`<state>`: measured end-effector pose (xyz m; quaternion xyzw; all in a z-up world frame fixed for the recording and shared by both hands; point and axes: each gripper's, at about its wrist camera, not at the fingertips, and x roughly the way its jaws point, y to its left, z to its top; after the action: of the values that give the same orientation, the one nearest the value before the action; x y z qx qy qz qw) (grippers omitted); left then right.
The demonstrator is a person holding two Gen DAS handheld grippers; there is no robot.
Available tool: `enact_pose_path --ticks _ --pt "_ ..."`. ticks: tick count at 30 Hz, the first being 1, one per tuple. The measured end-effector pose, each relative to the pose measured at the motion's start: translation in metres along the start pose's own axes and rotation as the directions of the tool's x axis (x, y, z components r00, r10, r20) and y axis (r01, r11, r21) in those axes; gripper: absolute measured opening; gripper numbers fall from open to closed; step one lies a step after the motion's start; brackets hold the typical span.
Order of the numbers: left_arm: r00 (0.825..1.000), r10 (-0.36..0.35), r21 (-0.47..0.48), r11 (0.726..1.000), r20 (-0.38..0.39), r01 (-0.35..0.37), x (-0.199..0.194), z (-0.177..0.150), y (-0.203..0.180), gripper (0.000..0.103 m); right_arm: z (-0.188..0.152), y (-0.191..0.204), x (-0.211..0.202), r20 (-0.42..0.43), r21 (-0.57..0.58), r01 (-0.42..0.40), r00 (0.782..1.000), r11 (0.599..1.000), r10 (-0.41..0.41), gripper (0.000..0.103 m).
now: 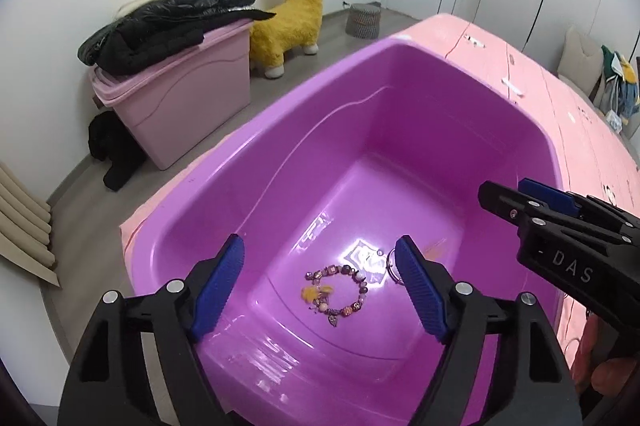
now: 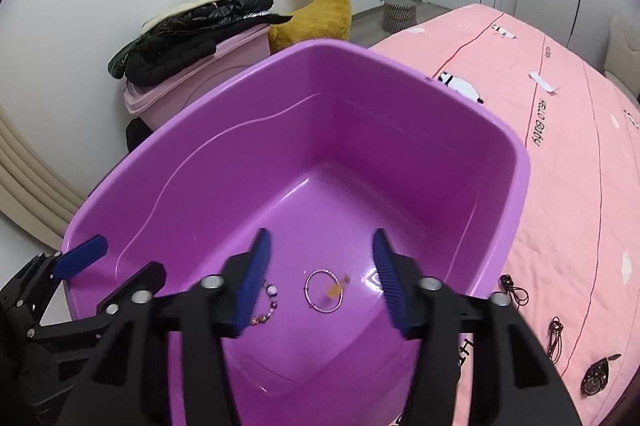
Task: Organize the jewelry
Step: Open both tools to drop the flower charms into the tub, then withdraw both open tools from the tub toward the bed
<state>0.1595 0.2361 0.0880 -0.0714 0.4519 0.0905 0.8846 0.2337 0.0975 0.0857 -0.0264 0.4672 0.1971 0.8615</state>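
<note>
Hanging over a purple plastic tub (image 1: 400, 98), the left tongs (image 1: 320, 290) stand wide apart, and nothing is between their blue pads (image 1: 218, 286). The tub stands on a bed with a pink cover (image 2: 580, 186).

On the tub's floor lies a beaded bracelet (image 1: 340, 290) with a small yellow charm; in the left wrist view it is seen between the two pads but lower than them, not touched. Just beside it, at the right pad, a thin ring bangle (image 2: 324, 290) lies flat on the tub's floor, with a small orange piece at its edge.

The right tongs (image 2: 322, 282) also hang over the tub, half open, with nothing gripped; the bangle shows in the gap between their pads. In the left wrist view the right tongs come in from the right side, above the tub's rim.

On the pink cover, to the right of the tub, some more pieces lie: a dark cord necklace (image 2: 514, 290), another cord (image 2: 556, 336) and a wristwatch (image 2: 596, 378) with a dark face.

Behind the bed a pale pink storage box (image 1: 180, 98) stands on the floor with a black jacket (image 1: 168, 26) on its lid, and beside it a yellow and white plush animal (image 1: 296, 6).
</note>
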Motion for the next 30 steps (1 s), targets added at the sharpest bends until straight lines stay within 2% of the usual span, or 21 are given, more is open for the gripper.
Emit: enact_pose_path --ticks 14,17,22,25,30 --pt "1.000 -0.007 -0.027 1.000 -0.004 0.006 -0.003 -0.003 0.005 0.078 0.001 -0.005 -0.003 -0.007 0.011 0.012 1.000 1.000 -0.012 0.059" --pt "1.000 -0.002 -0.036 0.999 0.010 0.002 -0.008 -0.004 0.006 0.086 0.000 -0.007 -0.005 -0.007 0.026 0.001 1.000 1.000 -0.001 0.064" --pt "1.000 0.005 -0.032 0.999 0.024 -0.004 -0.019 -0.006 0.008 0.089 -0.006 -0.009 -0.015 -0.005 0.029 0.003 1.000 1.000 -0.003 0.067" --pt "0.999 0.003 -0.042 0.999 0.033 -0.002 -0.027 -0.010 0.009 0.095 -0.009 -0.011 -0.022 -0.003 0.032 0.009 1.000 0.999 -0.009 0.068" --pt "0.998 0.000 -0.047 0.999 0.055 0.003 -0.041 -0.015 0.007 0.096 -0.017 -0.013 -0.036 0.012 0.043 0.019 1.000 0.999 -0.020 0.069"
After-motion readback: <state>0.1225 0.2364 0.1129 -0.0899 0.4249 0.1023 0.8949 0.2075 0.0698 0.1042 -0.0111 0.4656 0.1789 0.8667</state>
